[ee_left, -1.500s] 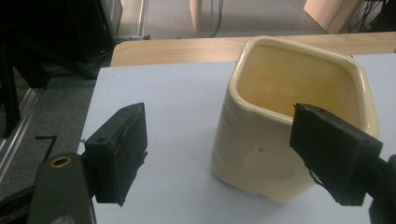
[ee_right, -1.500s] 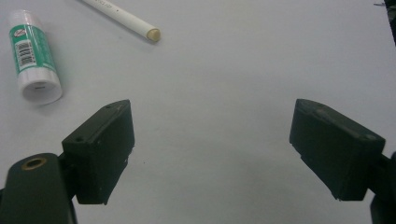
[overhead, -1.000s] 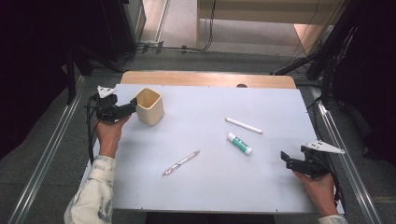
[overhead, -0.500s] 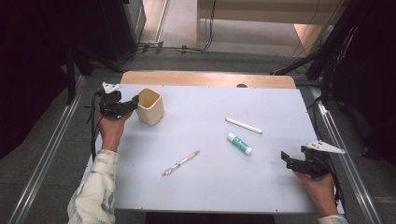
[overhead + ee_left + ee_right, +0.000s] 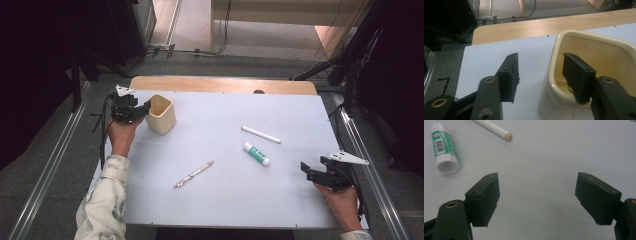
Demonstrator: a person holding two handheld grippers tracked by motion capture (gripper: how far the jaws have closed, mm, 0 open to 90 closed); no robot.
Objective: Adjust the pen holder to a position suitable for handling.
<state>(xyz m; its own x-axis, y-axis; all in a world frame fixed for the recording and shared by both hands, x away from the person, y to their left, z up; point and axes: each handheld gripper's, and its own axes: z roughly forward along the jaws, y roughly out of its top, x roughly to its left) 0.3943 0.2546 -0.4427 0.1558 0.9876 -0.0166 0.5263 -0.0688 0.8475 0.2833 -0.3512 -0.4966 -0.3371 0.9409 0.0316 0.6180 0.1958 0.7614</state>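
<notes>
The left gripper [image 5: 142, 109] stands at the far left corner of the table [image 5: 225, 200], its jaws straddling the near wall of the cream cup [image 5: 161, 114]. In the left gripper view one jaw sits inside the cup [image 5: 599, 62] and the other outside it on the white surface, with the wall between them. The jaws have just been closing, yet a clear gap remains on the outer side; whether the inner pad already touches the wall is hard to judge from this angle. The cup stands upright, mouth up, near the wooden strip at the table's far edge.

The right gripper [image 5: 306, 170] rests at the near right edge of the table, held low in the person's hand. Its jaws have just been closing slightly but stand wide apart, with bare tabletop between them [image 5: 536, 200].

A glue stick [image 5: 256, 153] with a green label lies right of the table's centre, and a white marker [image 5: 261, 134] lies just beyond it, apart from it. A pen [image 5: 193, 174] lies at an angle nearer the front, well apart from the cup.
</notes>
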